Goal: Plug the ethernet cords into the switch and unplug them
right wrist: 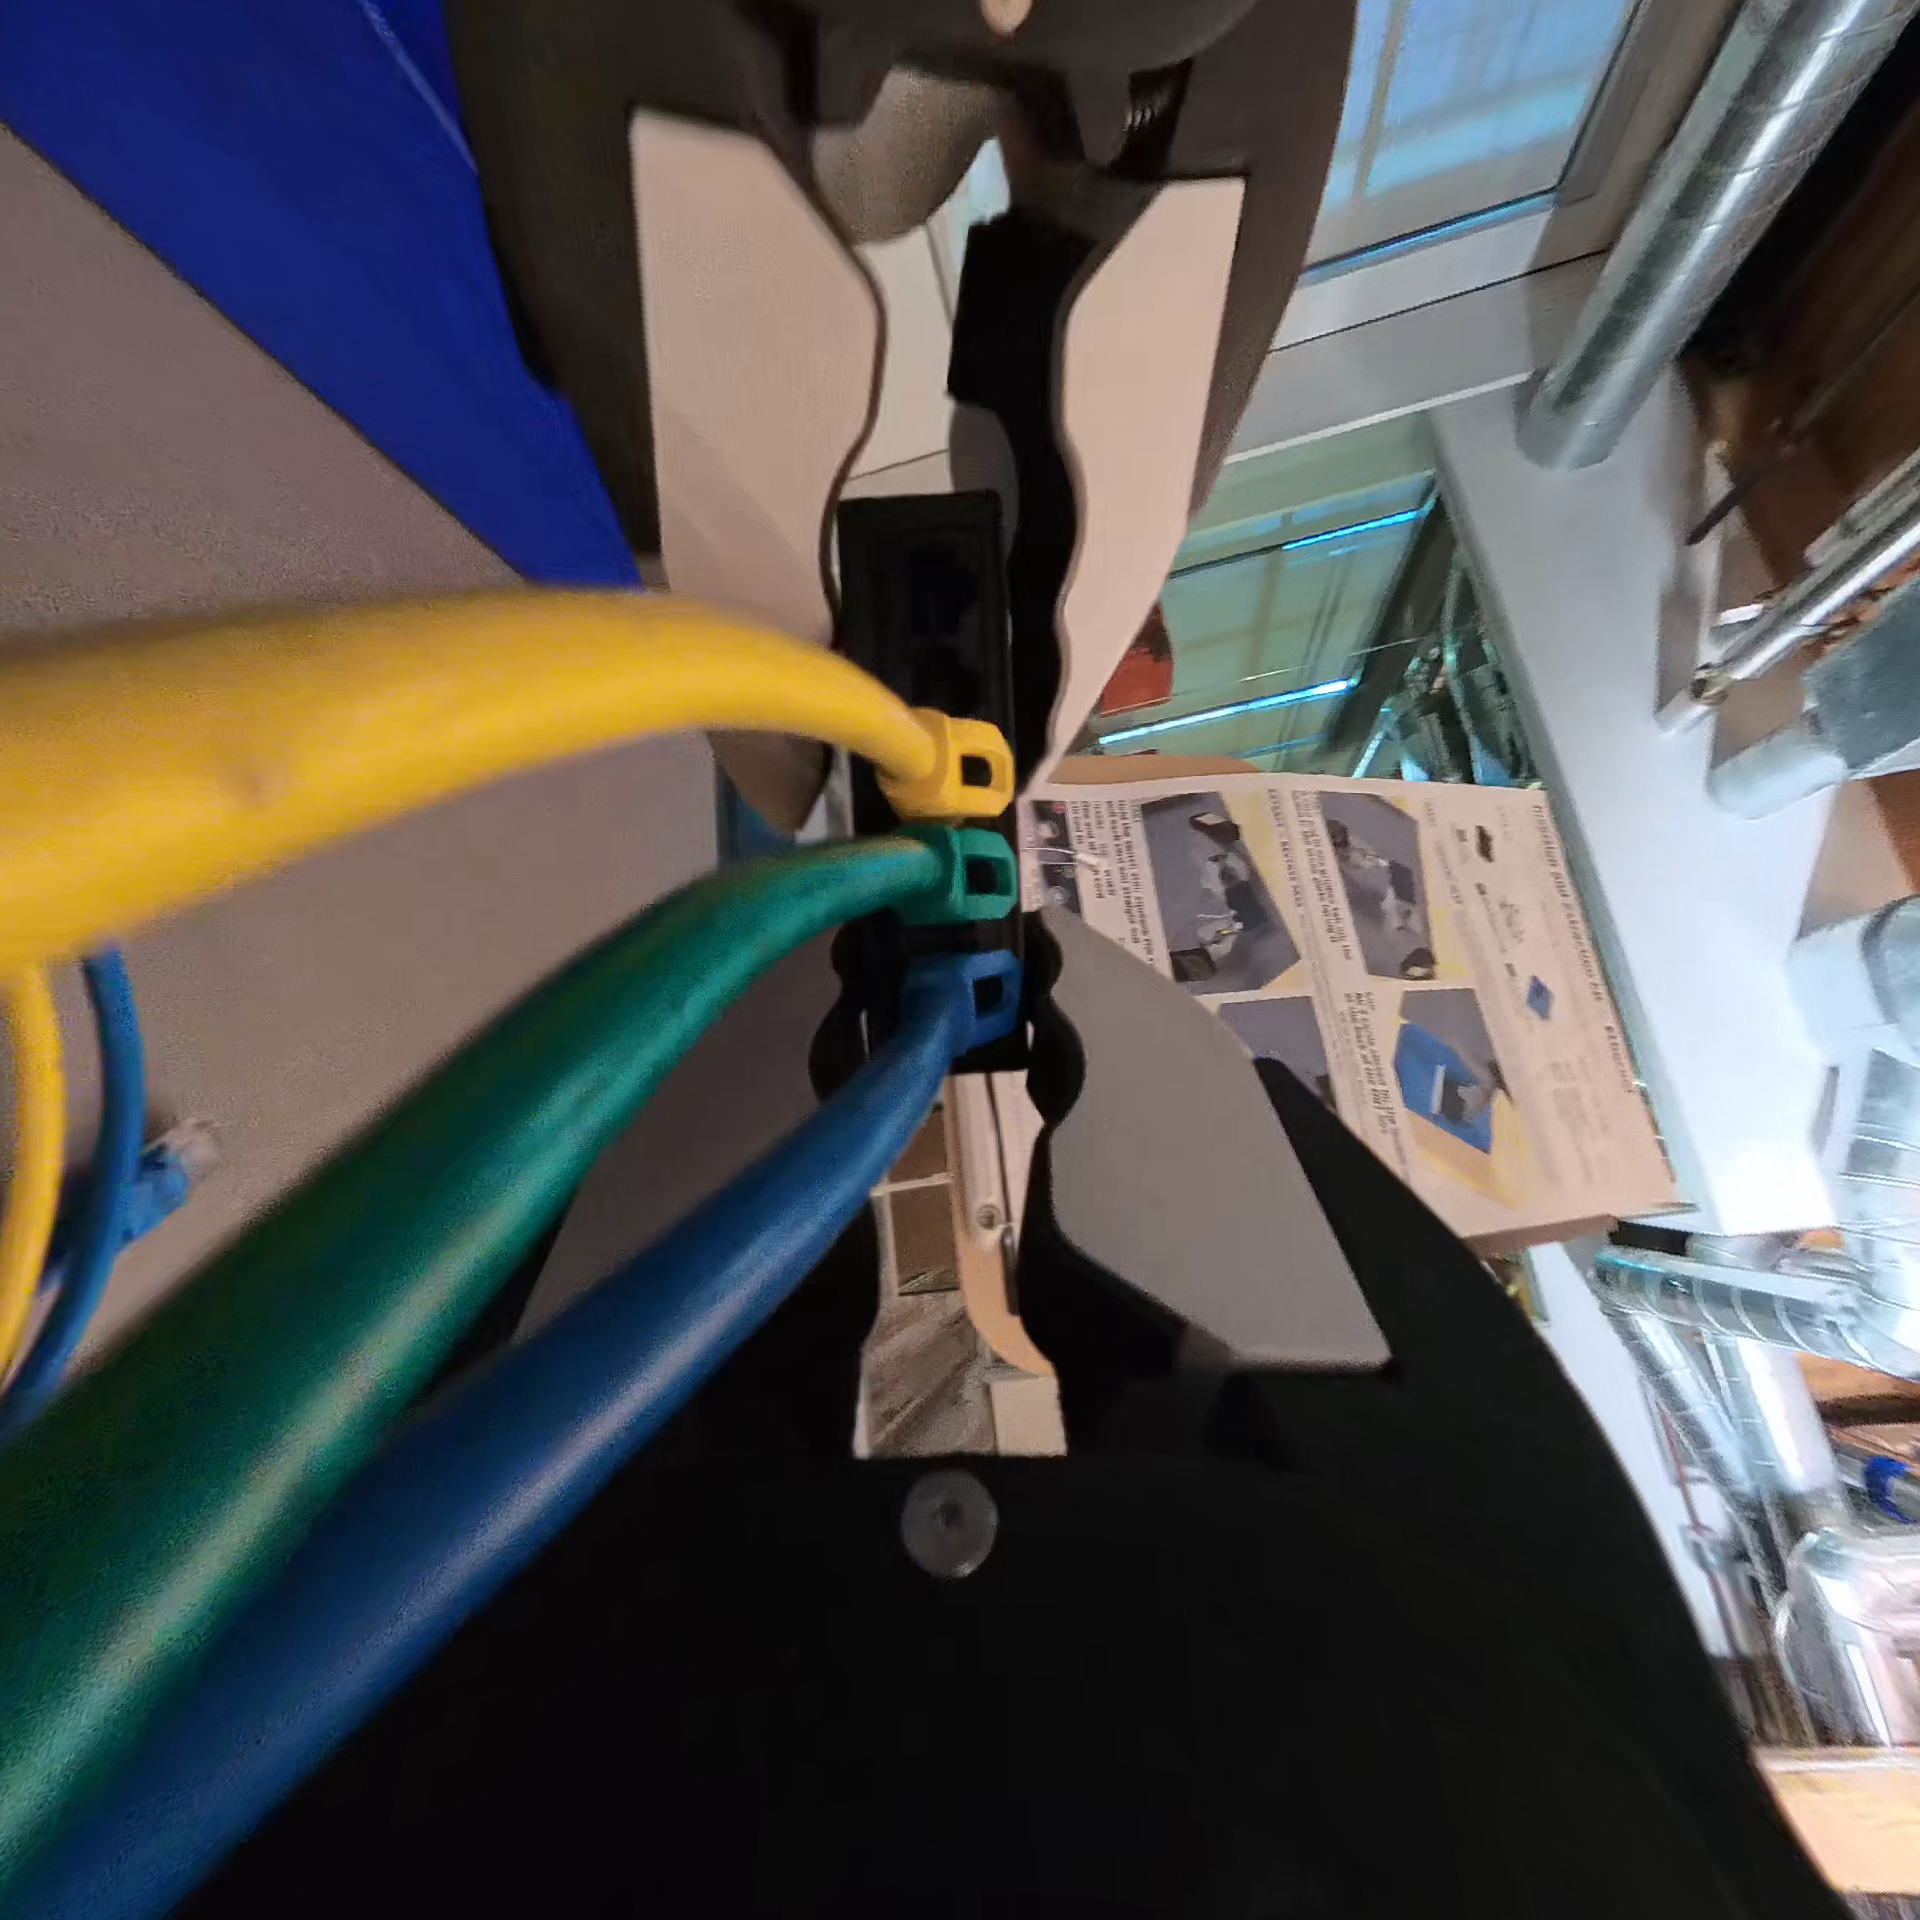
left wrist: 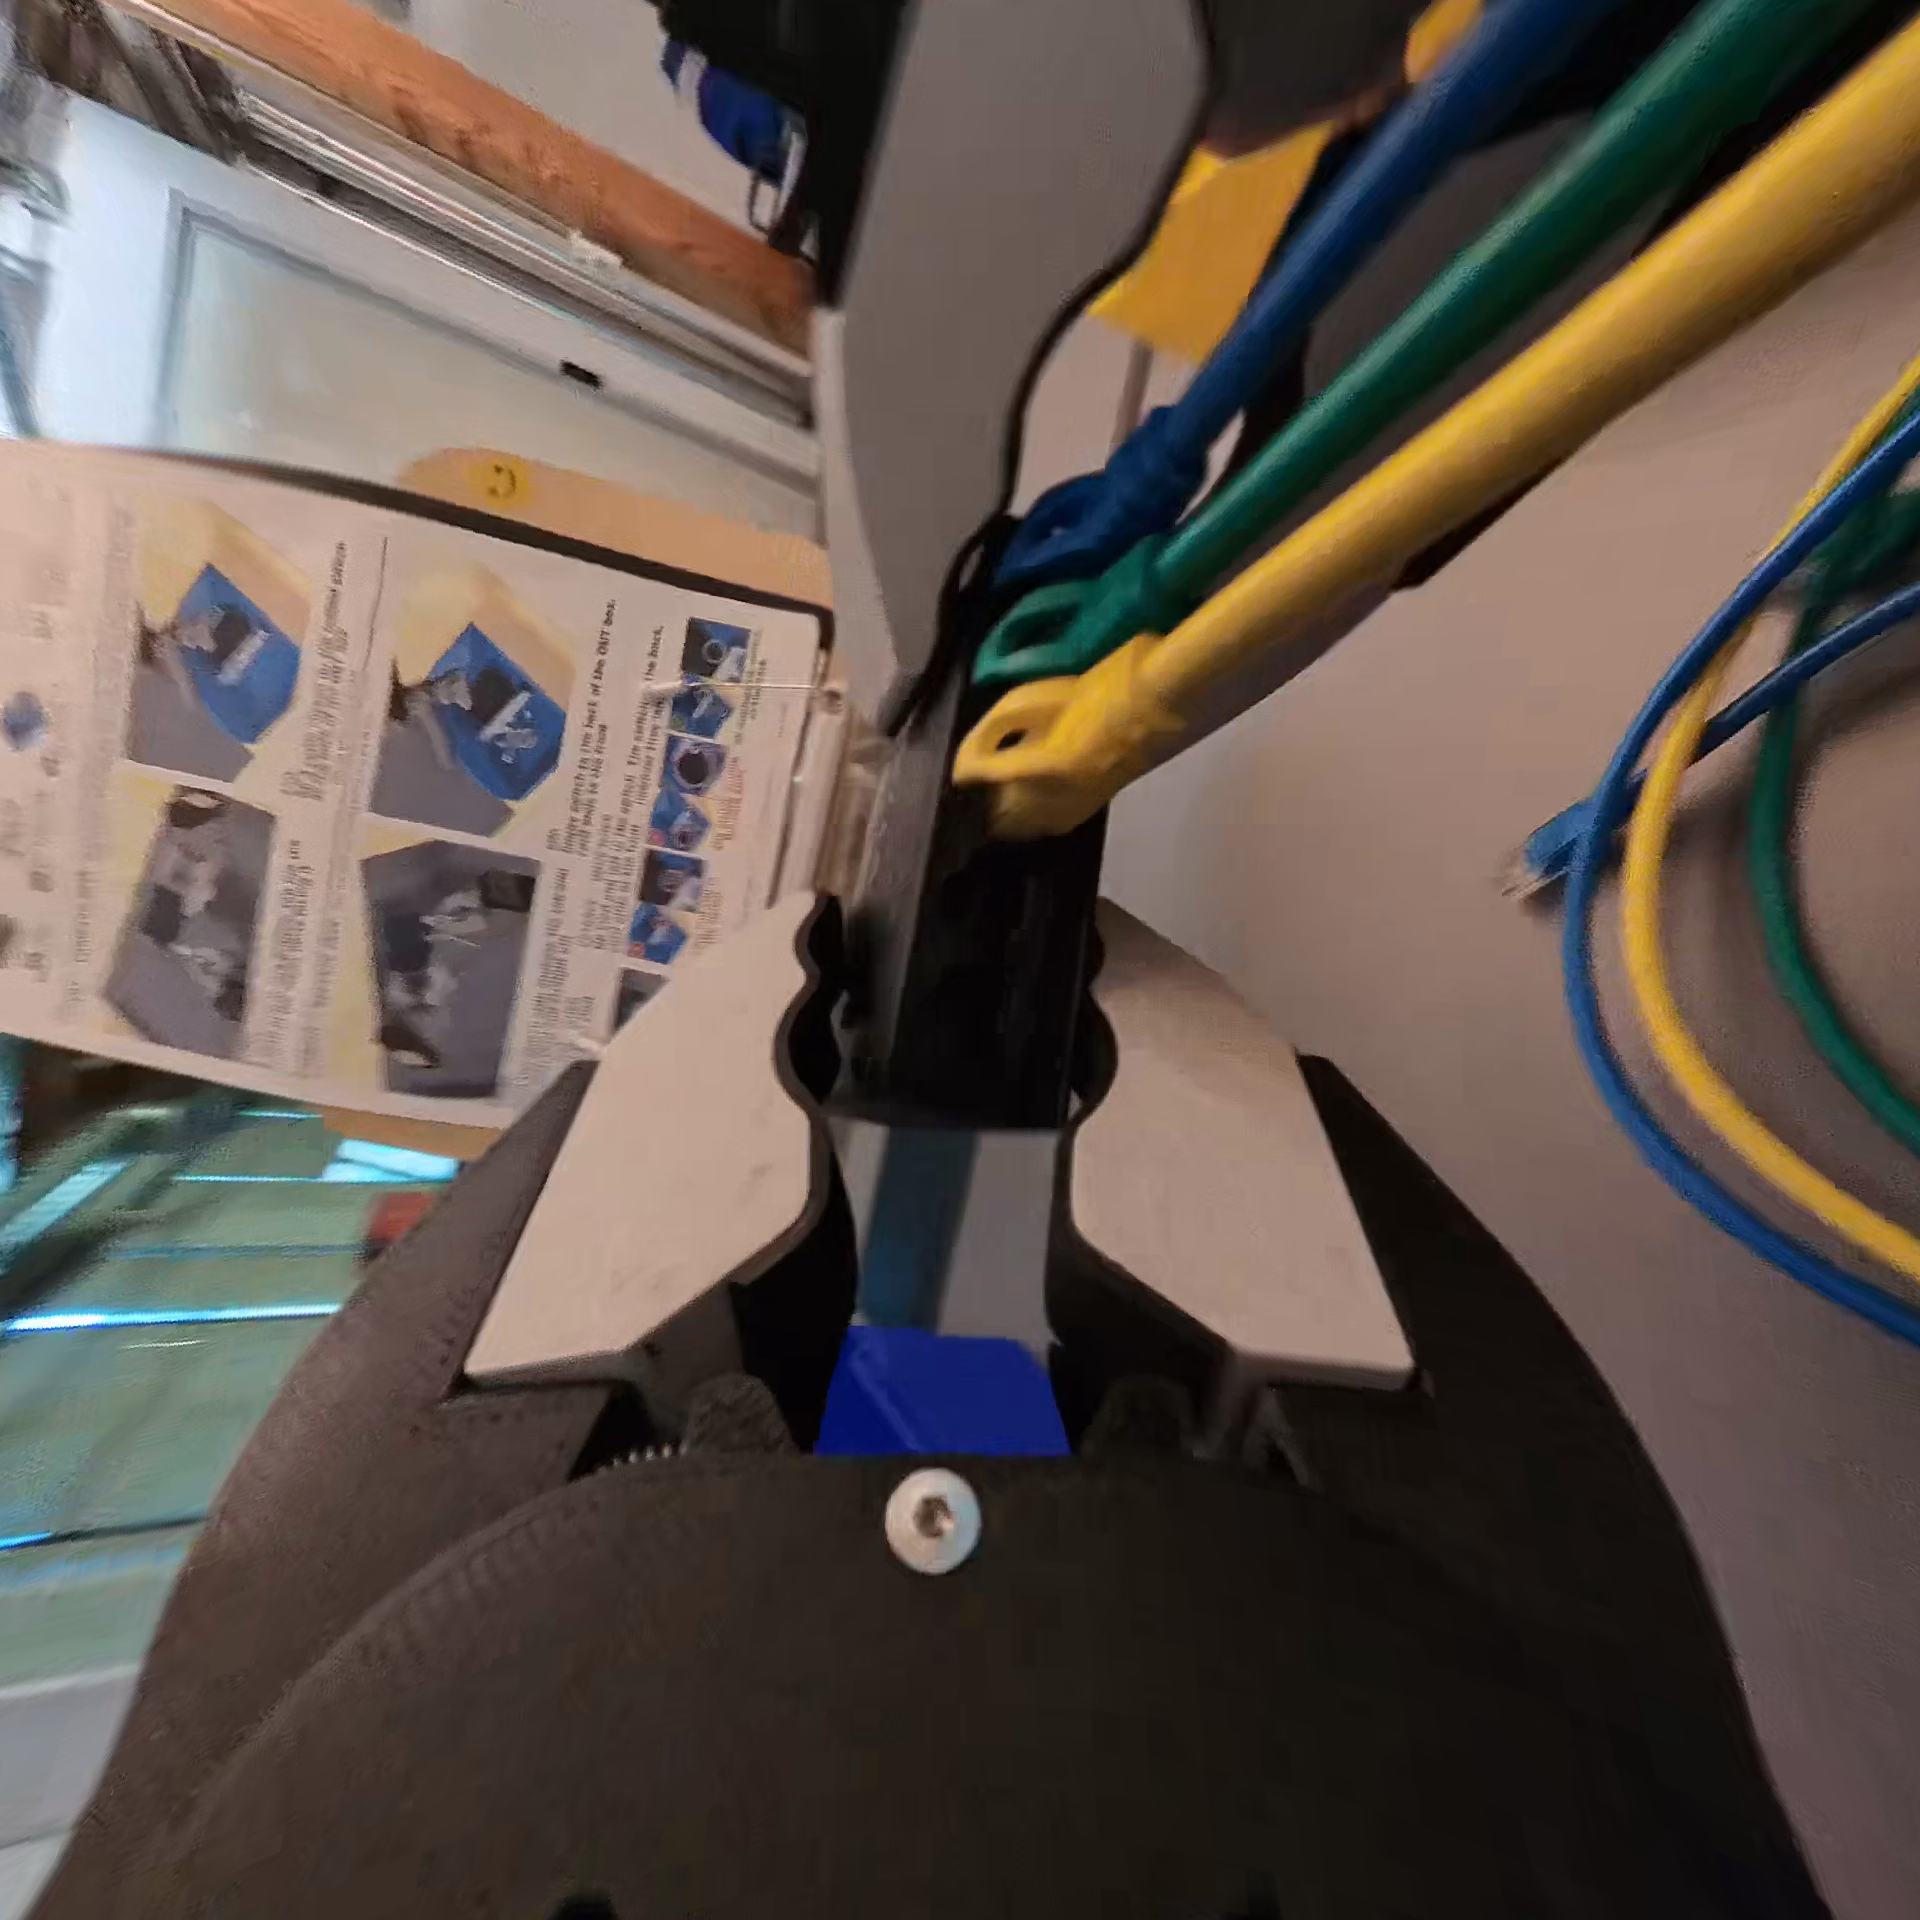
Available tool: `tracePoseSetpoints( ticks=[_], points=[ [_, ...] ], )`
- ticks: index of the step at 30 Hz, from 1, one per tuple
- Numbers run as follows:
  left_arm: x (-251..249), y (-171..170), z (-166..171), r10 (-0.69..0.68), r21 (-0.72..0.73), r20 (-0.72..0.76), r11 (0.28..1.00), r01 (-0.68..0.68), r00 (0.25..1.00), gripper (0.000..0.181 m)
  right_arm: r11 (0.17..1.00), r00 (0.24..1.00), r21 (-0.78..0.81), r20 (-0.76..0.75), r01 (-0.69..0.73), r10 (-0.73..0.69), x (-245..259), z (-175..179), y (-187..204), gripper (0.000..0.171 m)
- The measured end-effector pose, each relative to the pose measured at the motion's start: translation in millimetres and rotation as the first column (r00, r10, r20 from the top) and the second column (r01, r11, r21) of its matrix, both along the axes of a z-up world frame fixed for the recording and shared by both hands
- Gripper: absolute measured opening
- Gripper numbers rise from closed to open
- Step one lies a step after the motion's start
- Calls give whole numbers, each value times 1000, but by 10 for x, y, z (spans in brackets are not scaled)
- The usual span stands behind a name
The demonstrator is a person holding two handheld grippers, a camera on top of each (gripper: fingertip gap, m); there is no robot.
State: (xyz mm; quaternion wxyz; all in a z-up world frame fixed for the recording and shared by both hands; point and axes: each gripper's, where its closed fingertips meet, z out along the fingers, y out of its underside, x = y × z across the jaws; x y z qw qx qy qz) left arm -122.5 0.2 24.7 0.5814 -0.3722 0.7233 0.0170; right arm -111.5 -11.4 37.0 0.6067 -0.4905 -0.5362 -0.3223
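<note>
A black switch [left wrist: 977,966] is held off the grey table, clamped between both grippers end to end. My left gripper [left wrist: 951,997] is shut on one end. My right gripper [right wrist: 940,1039] is shut on the other end, beside the blue plug. The left gripper also shows in the right wrist view at the top [right wrist: 966,436]. A yellow cord [left wrist: 1049,748], a green cord [left wrist: 1049,623] and a blue cord [left wrist: 1081,520] are plugged into the switch [right wrist: 925,613] side by side. The same plugs show in the right wrist view: yellow [right wrist: 956,774], green [right wrist: 971,878], blue [right wrist: 982,1003].
Loose loops of blue, yellow and green cable [left wrist: 1683,1039] lie on the grey table [left wrist: 1403,727], with a free blue plug [left wrist: 1548,842]. A printed instruction sheet [left wrist: 416,779] stands behind. A blue box [right wrist: 312,260] lies at the left.
</note>
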Motion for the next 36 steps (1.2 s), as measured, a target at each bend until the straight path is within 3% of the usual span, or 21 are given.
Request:
tracePoseSetpoints(
  ticks=[3,7,9,12,14,17,19,23,27,31,36],
  points=[
    [-104,-90,152,-54,-299,71,951,73,996,56,996,1000,82,12,25,-26,68,128,-27,26],
    [-183,-275,431,-150,-658,269,692,295,951,69,988,999,150,14,41,-44,122,229,-54,26],
    [-170,-247,485,-133,-734,329,586,342,935,79,982,999,183,4,36,-38,128,276,-74,26],
    [-63,-195,436,-99,-779,374,506,370,922,100,974,999,227,25,17,-23,93,312,-112,25],
    [14,-268,339,-125,-803,361,463,376,924,103,966,999,258,38,10,-21,63,331,-132,26],
    [89,-321,242,-153,-795,343,479,374,927,98,961,998,276,60,-25,9,10,326,-169,25],
    [94,-402,238,-199,-777,357,479,409,913,74,961,997,275,71,-29,10,26,314,-168,25],
    [124,-421,243,-202,-722,359,559,408,911,73,956,996,289,93,-42,16,60,325,-195,29],
    [114,-450,245,-216,-710,345,577,404,913,73,956,993,288,117,-56,23,52,346,-229,29],
    [56,-359,241,-213,-570,310,739,361,926,89,976,992,191,96,-104,87,34,290,-271,29],
    [30,-481,240,-286,-448,298,801,398,911,90,979,983,81,26,-185,184,-22,231,-333,29]
  ],
)
